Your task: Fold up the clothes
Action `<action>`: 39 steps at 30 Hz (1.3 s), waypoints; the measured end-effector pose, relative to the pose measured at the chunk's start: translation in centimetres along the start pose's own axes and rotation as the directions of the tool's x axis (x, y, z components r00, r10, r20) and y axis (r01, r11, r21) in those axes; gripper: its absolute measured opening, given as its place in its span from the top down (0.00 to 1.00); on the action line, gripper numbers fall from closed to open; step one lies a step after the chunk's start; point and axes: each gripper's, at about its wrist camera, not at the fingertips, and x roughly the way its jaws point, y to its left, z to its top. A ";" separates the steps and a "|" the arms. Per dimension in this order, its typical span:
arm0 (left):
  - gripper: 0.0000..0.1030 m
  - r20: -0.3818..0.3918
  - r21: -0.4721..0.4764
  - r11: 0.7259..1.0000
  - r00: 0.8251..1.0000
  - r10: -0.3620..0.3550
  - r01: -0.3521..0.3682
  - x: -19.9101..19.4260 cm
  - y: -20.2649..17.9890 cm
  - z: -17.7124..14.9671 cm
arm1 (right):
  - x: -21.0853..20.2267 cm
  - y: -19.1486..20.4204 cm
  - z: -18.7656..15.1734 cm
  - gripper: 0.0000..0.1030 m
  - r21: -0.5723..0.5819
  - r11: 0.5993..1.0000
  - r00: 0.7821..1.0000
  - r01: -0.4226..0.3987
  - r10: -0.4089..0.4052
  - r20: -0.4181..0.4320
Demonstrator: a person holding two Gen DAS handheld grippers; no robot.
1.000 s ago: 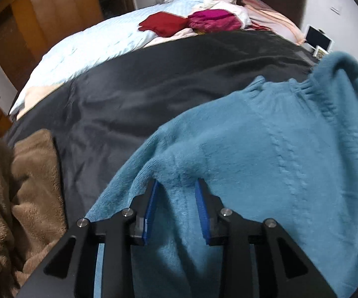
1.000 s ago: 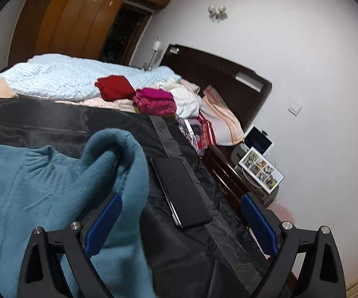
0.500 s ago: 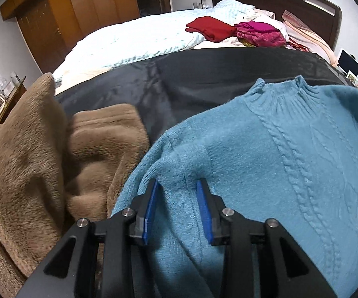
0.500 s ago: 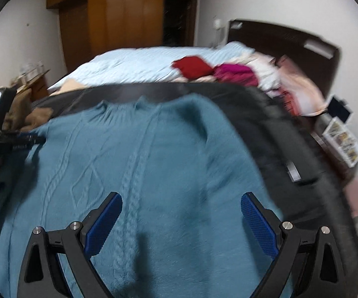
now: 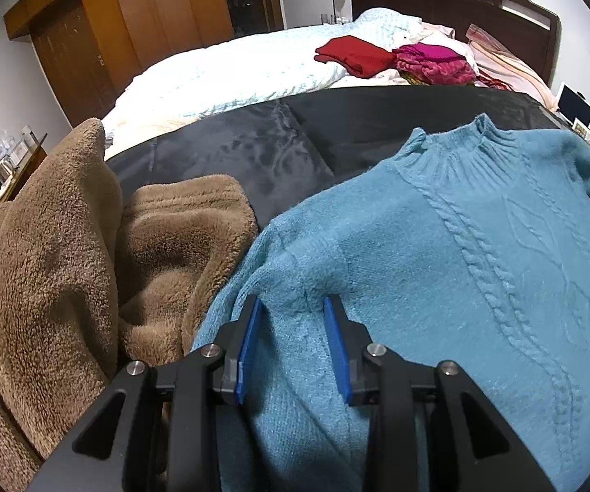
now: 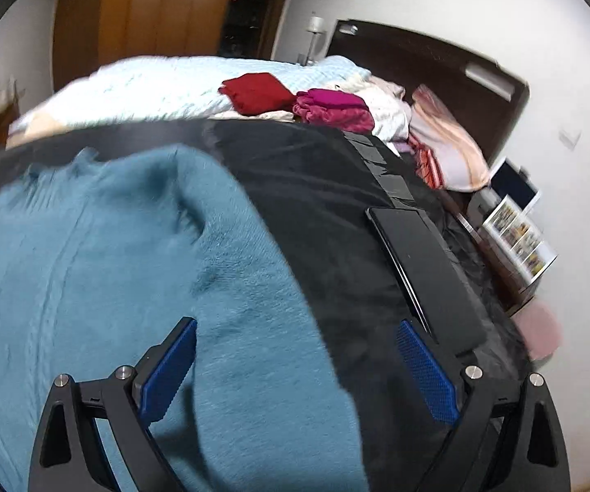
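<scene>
Left gripper (image 5: pixel 293 307) pinches sweater (image 5: pixel 459 270) shoulder edge — right gripper (image 6: pixel 297 330) fingers wide over its hem.

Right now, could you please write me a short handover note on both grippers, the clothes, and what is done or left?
Left gripper: shut on the teal sweater, pinching a fold near its shoulder seam.
Right gripper: open, holding nothing, fingers straddling the sweater's right edge.
Sweater lies front up on the black sheet, collar toward the headboard, one side bunched, not yet folded.
Brown fleece garment sits heaped to its left, unfolded.
Red garment and magenta garment lie folded farther up the bed.
Left: fold the sweater, then the fleece.
</scene>
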 end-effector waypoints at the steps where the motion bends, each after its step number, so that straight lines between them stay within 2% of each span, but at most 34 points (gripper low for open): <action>1: 0.65 0.002 0.001 1.000 1.000 0.000 0.000 0.1 0.1 0.1 | 0.4 0.0 0.4 0.05 -0.003 1.000 1.000 0.018 -0.018 0.006; 7: 0.64 0.016 0.009 1.000 1.000 0.002 -0.002 0.7 1.0 0.8 | 3.2 1.2 2.6 0.05 -0.098 0.983 0.987 0.158 -0.158 0.006; 11: 0.64 0.025 0.015 1.000 1.000 0.003 -0.003 1.1 1.5 1.2 | 4.4 1.2 4.0 0.05 -0.170 0.942 0.957 0.291 -0.288 0.039; 15: 0.64 0.024 0.020 1.000 1.000 0.009 -0.010 0.9 1.1 1.2 | 4.1 0.5 4.6 0.05 -0.196 0.931 0.951 0.309 -0.307 0.041; 17: 0.63 0.017 0.004 1.000 1.000 -0.023 0.023 0.1 1.0 1.1 | 3.2 0.6 4.4 0.05 -0.184 0.935 0.953 0.303 -0.303 0.027; 20: 0.61 0.007 -0.020 0.997 0.997 -0.071 0.071 -1.2 0.8 0.9 | -0.9 2.1 3.0 0.05 -0.203 0.963 0.983 0.179 -0.168 0.068; 22: 0.55 0.000 -0.036 0.994 0.995 -0.104 0.104 -2.0 0.7 0.7 | -3.7 3.6 1.9 0.05 -0.227 0.972 0.996 0.054 -0.037 0.079; 24: 0.43 -0.007 -0.051 0.990 0.991 -0.132 0.132 -2.9 0.4 0.5 | -4.7 4.9 1.2 0.05 -0.252 0.968 0.998 -0.019 0.035 0.060; 27: 0.33 -0.038 -0.059 0.988 0.989 -0.144 0.142 -4.3 -0.6 -0.4 | -6.0 6.8 0.1 0.05 -0.286 0.952 0.992 -0.112 0.124 0.026; 29: 0.31 -0.059 -0.065 0.988 0.987 -0.147 0.143 -5.1 -1.4 -0.9 | -6.8 8.0 -0.6 0.05 -0.306 0.936 0.983 -0.173 0.182 0.002; 31: 0.30 -0.085 -0.075 0.990 0.989 -0.123 0.117 -5.1 -2.4 -0.9 | -6.3 8.7 -0.2 0.05 -0.290 0.937 0.980 -0.195 0.199 -0.015; 35: 0.30 -0.127 -0.081 0.994 0.989 -0.077 0.067 -3.7 -4.1 0.2 | -3.7 9.0 1.3 0.05 -0.195 0.950 0.970 -0.244 0.237 -0.058; 38: 0.30 -0.181 -0.096 0.995 0.983 -0.037 0.020 -1.1 -4.9 1.0 | -1.3 9.3 2.3 0.05 -0.107 0.950 0.953 -0.293 0.282 -0.108; 39: 0.25 -0.174 -0.105 0.994 0.984 -0.024 0.006 -0.5 -5.2 1.2 | -0.5 9.5 2.4 0.05 -0.091 0.947 0.947 -0.308 0.296 -0.125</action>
